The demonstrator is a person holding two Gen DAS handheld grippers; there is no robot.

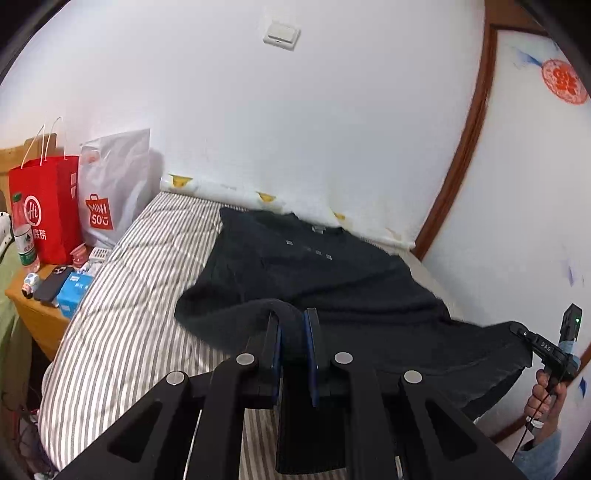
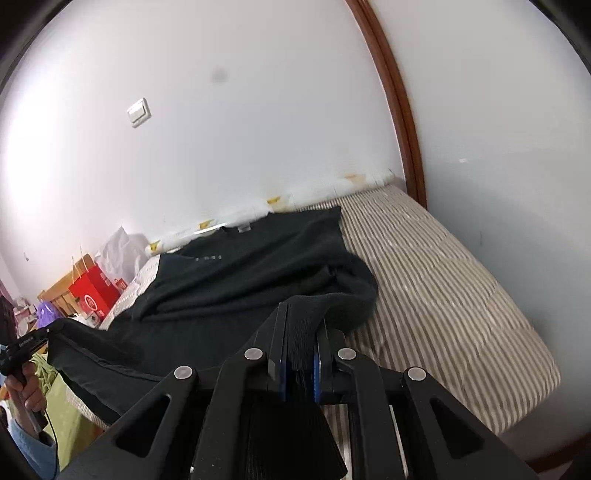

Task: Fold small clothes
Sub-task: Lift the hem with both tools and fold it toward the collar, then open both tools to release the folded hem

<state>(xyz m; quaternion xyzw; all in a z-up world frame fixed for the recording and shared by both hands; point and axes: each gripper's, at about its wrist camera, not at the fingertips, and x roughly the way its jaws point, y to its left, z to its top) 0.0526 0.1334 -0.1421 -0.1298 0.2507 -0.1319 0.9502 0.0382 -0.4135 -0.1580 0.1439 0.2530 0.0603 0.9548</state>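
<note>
1. Left wrist view: the left gripper (image 1: 293, 328) is pinching the near hem of a black T-shirt (image 1: 325, 269), its blue-padded fingers (image 1: 309, 334) pressing a thick roll of the cloth between them.
2. Right wrist view: the right gripper (image 2: 301, 332) is clamping another bunch of the same hem, ribbed cloth filling the narrow gap between its fingers (image 2: 280, 332).
3. The shirt is lying on a striped mattress (image 1: 140, 295), collar end against the white wall (image 1: 295, 129); the gripped edge is hanging clear of the bed between the two tools.
4. A person's hand (image 1: 546, 398) is showing at the right edge of the left view, holding the right tool's handle.
5. Beside the bed, a red paper bag (image 1: 48, 206), a white shopping bag (image 1: 114, 188) and a bottle (image 1: 23, 232) are standing on a wooden nightstand (image 1: 37, 314).
6. A light switch (image 1: 281, 34) is sitting high on the wall.
</note>
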